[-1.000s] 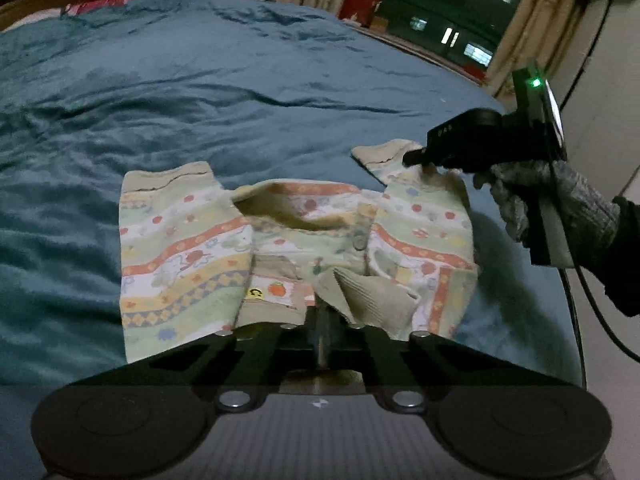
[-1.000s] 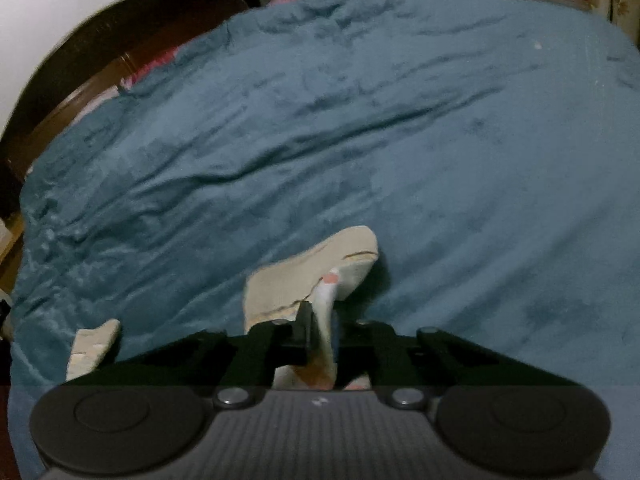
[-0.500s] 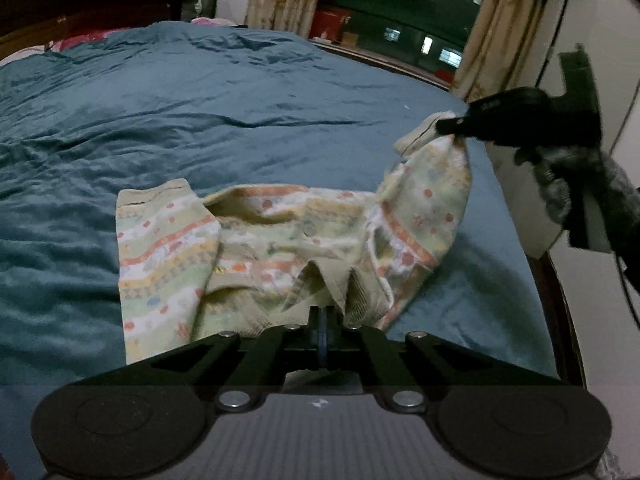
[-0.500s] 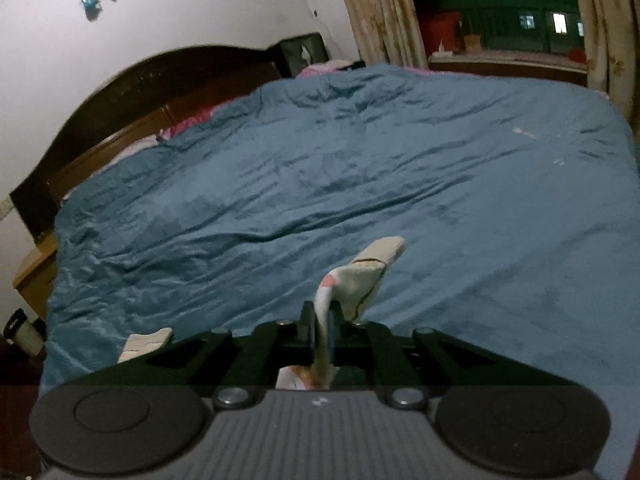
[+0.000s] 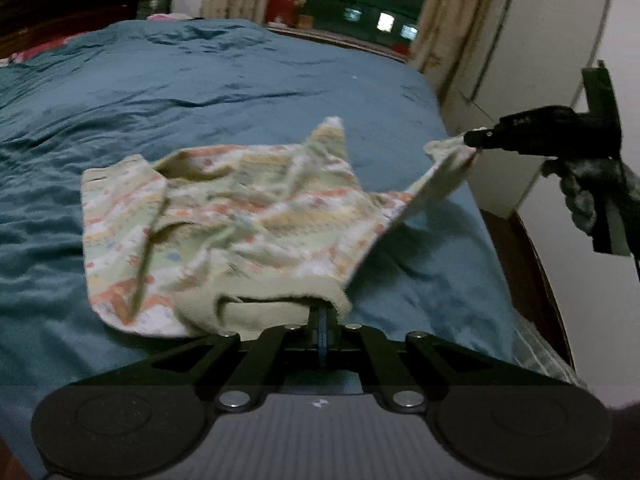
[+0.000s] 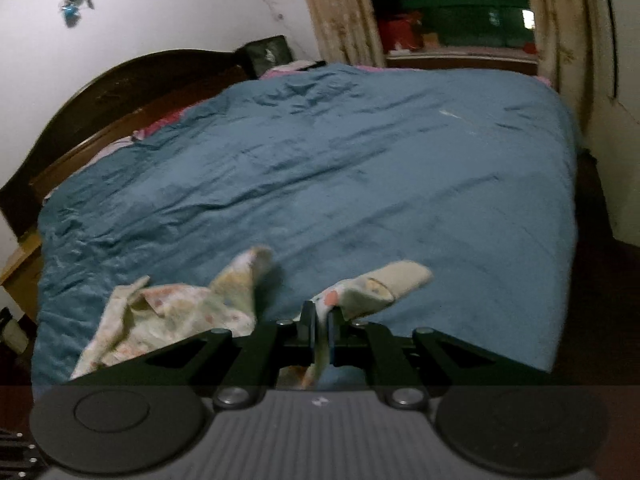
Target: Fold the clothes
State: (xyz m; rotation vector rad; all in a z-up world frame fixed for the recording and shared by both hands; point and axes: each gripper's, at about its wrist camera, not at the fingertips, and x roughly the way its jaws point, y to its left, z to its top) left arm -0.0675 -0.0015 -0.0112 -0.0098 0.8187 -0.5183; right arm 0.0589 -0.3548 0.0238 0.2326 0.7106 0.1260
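1. Patterned child's sweater (image 5: 240, 216) sits on the teal bedspread (image 5: 200, 92), near the bed's right edge, partly lifted and rumpled.
2. Left gripper (image 5: 323, 322): fingers clenched on the ribbed hem at the sweater's near edge.
3. Right gripper (image 5: 478, 138): fingers clenched on the sleeve (image 5: 444, 168) near its cuff, sleeve stretched out to the right, off the bed.
4. Right wrist view: cuff (image 6: 400, 278) sticks out past the pinched fingers (image 6: 307, 320).
5. Gloved hand (image 5: 592, 196) holds the right gripper.
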